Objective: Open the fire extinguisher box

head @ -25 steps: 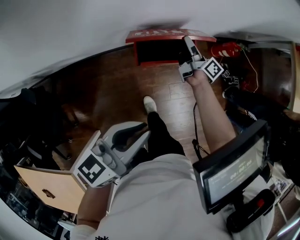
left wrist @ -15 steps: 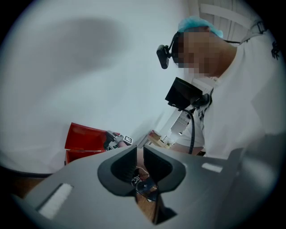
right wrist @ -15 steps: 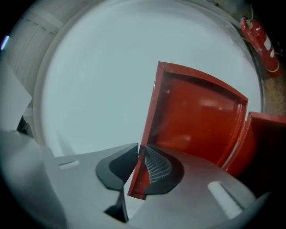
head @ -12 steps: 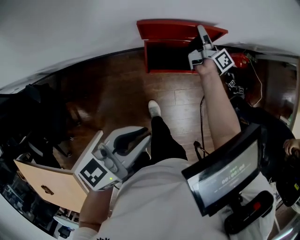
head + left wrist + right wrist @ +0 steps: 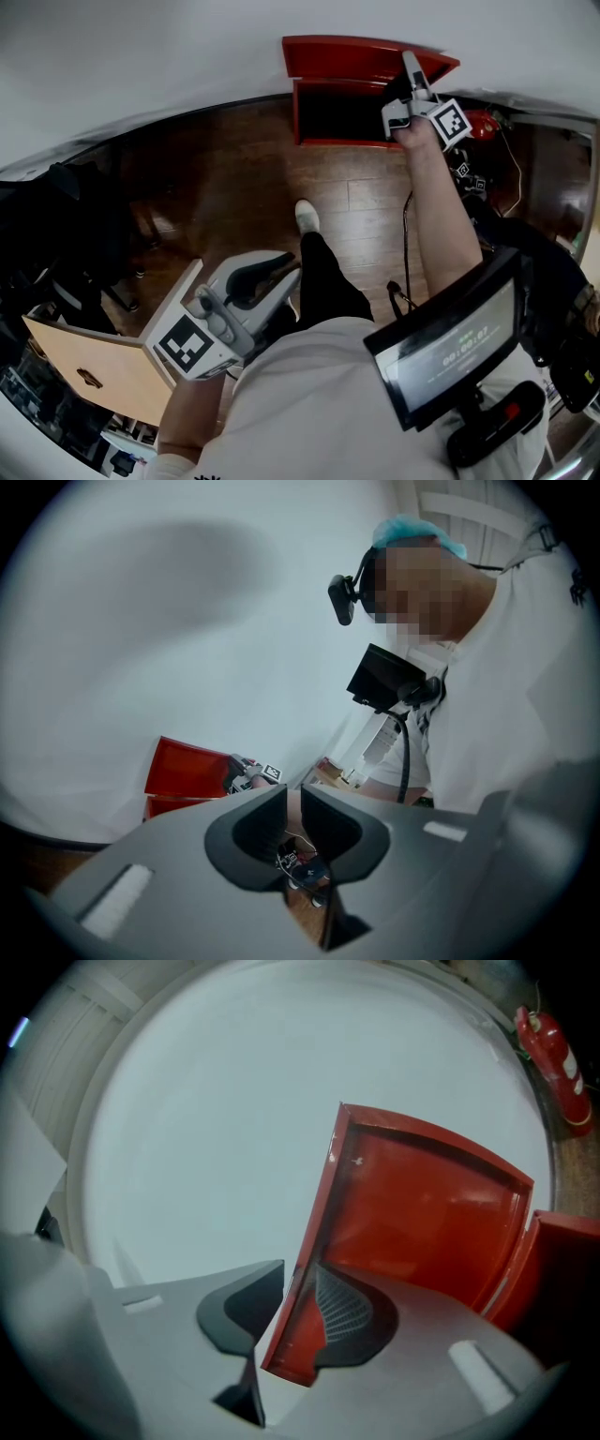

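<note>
A red fire extinguisher box (image 5: 342,112) stands on the floor against the white wall, with its lid (image 5: 366,56) swung up and the dark inside showing. My right gripper (image 5: 410,66) is at the lid's right front edge. In the right gripper view the lid's thin edge (image 5: 309,1269) runs between the jaws of this gripper (image 5: 298,1288). The jaws are opening, with a slit of wall showing beside the left one. My left gripper (image 5: 292,270) hangs low near my waist with its jaws together and nothing in them. The box (image 5: 187,771) appears far off in the left gripper view (image 5: 294,803).
A red fire extinguisher (image 5: 478,122) lies on the wood floor right of the box, also visible in the right gripper view (image 5: 553,1058). Cables (image 5: 469,173) trail beside it. A small monitor (image 5: 450,347) hangs at my chest. A tan board (image 5: 89,375) sits lower left. My shoe (image 5: 305,217) is in front of the box.
The lid has swung up from nearly flat to raised, and my right gripper rose with it. Since half a second ago almost nothing has moved. The left gripper stayed put.
</note>
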### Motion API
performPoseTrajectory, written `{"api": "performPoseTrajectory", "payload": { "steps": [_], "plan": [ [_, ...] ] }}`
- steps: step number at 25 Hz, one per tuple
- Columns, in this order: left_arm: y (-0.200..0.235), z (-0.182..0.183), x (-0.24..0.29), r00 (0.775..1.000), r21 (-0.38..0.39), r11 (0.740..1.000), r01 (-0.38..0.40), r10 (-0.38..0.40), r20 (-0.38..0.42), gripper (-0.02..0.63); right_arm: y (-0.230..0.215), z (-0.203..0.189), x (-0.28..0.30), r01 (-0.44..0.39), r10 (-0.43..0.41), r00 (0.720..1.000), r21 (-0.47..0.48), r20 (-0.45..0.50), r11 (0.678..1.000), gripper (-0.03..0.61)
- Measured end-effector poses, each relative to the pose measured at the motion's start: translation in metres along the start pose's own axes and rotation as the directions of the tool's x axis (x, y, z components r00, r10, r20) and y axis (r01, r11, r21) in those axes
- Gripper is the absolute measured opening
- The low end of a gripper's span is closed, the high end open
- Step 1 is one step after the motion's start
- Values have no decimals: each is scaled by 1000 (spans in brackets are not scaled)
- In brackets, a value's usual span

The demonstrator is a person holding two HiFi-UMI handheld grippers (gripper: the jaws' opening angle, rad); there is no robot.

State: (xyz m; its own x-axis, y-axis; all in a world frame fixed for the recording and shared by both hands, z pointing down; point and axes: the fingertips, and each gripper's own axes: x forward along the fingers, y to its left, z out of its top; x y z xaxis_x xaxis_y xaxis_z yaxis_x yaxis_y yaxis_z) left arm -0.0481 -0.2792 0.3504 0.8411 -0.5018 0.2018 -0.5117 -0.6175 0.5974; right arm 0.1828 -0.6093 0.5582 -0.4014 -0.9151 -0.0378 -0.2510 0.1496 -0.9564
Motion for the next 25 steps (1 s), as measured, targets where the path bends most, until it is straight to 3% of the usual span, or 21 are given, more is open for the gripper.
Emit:
{"api": "performPoseTrajectory", "payload": {
  "steps": [2, 5, 13, 20, 25],
  "plan": [
    [-3, -1, -3, 1000, 12, 1000, 4, -4, -4, 46, 0, -1, -3, -4, 4, 1000, 12, 7, 1000, 154],
    [-11, -3, -8, 1000, 22, 1000, 14, -14, 4, 46, -2, 2, -13, 14, -14, 1000, 16, 5, 1000, 215],
    [-41, -26, -37, 999, 72, 996, 49, -50, 5, 46, 21, -15, -66, 9, -10, 1000, -52, -21, 999, 225],
    [-92, -43, -97, 989, 187, 975, 118, -132, 65, 46, 119, -86, -156, -85, 47, 989, -282, -137, 956, 215],
    [-135, -73, -173, 978, 268, 950, 159, -188, 86, 44, 198, -150, -252, -131, 73, 983, -357, -170, 925, 195]
  ]
}}
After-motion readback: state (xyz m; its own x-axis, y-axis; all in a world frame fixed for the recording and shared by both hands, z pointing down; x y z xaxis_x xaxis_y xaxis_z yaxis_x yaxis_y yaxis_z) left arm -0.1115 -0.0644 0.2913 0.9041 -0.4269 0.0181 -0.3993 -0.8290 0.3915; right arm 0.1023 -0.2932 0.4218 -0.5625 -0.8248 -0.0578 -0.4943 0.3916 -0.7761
